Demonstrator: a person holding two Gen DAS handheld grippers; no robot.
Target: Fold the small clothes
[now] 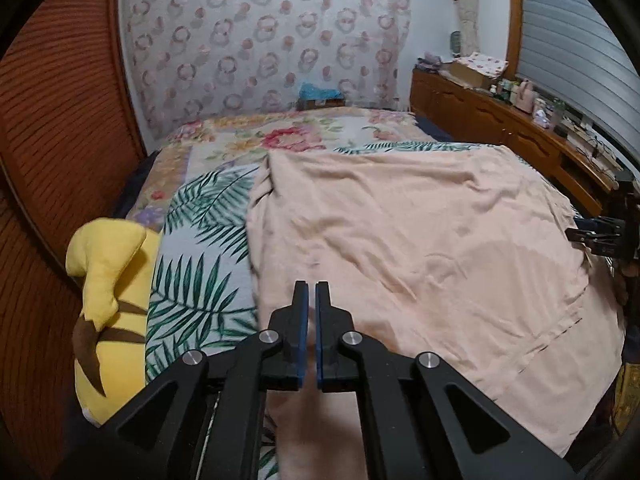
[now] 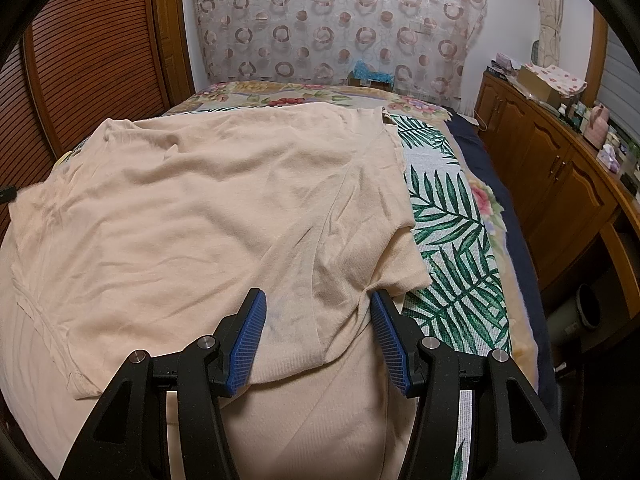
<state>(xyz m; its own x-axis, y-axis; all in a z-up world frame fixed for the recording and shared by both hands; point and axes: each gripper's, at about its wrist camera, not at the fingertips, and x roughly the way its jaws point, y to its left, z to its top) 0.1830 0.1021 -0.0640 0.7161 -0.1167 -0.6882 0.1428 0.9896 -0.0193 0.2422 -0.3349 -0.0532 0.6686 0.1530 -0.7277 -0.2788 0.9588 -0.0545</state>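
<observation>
A peach-coloured shirt (image 2: 208, 208) lay spread on the bed (image 2: 452, 216), over a palm-leaf cover, with its near part already doubled over so that a sleeve and a folded edge sat close to the camera. The right tongs (image 2: 318, 336) stood wide apart, straddling the fabric near that sleeve without pinching it. The left tongs (image 1: 311, 332) were drawn almost together with only a thin gap between the blue pads; whether any cloth was caught between them could not be told from the left wrist view. The step in hand looked like the middle of a fold, with one layer laid and the next grasp being set up. The next move would probably call for the right tongs to close on the doubled edge and for both to carry it across evenly, keeping the thin knit from bunching. A yellow plush toy (image 1: 108, 292) rested at the bed's left side. Beyond it stood louvred wooden doors (image 2: 92, 52), a circle-patterned curtain (image 2: 336, 20) at the head of the bed, and a long wooden cabinet (image 2: 560, 184) cluttered with small bottles and boxes along the right wall.
</observation>
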